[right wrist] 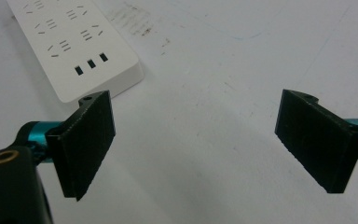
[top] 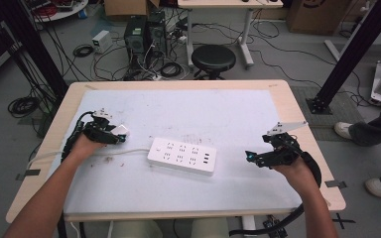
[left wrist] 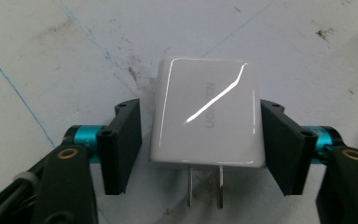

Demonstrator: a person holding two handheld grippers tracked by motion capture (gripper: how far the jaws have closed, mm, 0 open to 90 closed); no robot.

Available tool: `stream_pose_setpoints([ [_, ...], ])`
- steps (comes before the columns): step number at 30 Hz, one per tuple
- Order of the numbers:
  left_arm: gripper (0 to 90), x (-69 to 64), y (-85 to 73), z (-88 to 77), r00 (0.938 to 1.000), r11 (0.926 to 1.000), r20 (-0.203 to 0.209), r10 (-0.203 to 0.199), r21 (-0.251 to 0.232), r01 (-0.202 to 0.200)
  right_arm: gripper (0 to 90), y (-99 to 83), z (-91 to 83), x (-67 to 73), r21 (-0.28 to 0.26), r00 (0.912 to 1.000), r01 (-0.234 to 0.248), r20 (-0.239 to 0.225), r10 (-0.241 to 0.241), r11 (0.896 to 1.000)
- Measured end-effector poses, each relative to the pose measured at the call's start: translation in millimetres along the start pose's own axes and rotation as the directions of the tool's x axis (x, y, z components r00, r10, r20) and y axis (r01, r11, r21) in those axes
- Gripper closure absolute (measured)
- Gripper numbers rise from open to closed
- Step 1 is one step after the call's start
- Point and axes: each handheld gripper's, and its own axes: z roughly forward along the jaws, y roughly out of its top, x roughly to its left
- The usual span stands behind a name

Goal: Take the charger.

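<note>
White table (top: 228,106): charger (left wrist: 207,114) prongs face left gripper (left wrist: 200,144), jaws apart.

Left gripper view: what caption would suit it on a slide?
A white charger, prongs toward the camera, lies on the table between the left gripper's open fingers.

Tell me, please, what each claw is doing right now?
Left claw: around the white charger; whether it is gripped cannot be told.
Right claw: open, holding nothing.
</note>
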Motion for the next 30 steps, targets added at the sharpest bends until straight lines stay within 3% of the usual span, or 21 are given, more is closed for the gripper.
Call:
stream_pose_setpoints([
  [2,42.3,-0.9,-0.3,-0.6,1.0,1.0,0.002,-0.003,-0.005,0.003,12.2,-0.3,-0.2,0.2,0.003,1.0,-0.005,0.001,0.005,1.0],
  [8,42.5,-1.7,-1.5,-2.4,0.9998,0.9999,-0.019,0.0,-0.012,-0.001,12.2,-1.4,-0.6,-0.6,0.003,1.0,-0.009,0.002,0.009,1.0],
  [10,42.5,-1.8,-2.4,-5.7,0.9995,0.9988,-0.022,-0.024,-0.042,0.023,12.2,-2.1,-0.8,-1.2,0.002,1.0,-0.007,0.0,0.007,1.0],
  [13,42.6,-3.6,-0.6,-16.4,0.9993,0.996,-0.026,-0.026,-0.086,0.024,12.2,-3.1,-0.3,-1.5,0.004,0.9999,-0.01,0.003,0.01,1.0],
  [17,42.6,-10.8,1.0,-33.1,0.9989,0.9852,-0.024,-0.04,-0.168,0.035,12.2,-3.8,1.3,-0.9,-0.004,0.9999,-0.011,-0.001,0.011,1.0],
  [25,42.6,-29.8,2.7,-66.9,0.9991,0.9692,-0.032,-0.028,-0.246,0.019,12.2,-3.8,0.6,2.7,-0.012,1.0,-0.002,-0.009,0.002,1.0],
  [30,42.6,-44.6,1.4,-91.3,0.9996,0.9528,-0.018,-0.022,-0.303,0.016,12.2,-2.2,-2.1,7.6,-0.024,0.9998,0.012,-0.014,-0.012,1.0],
])
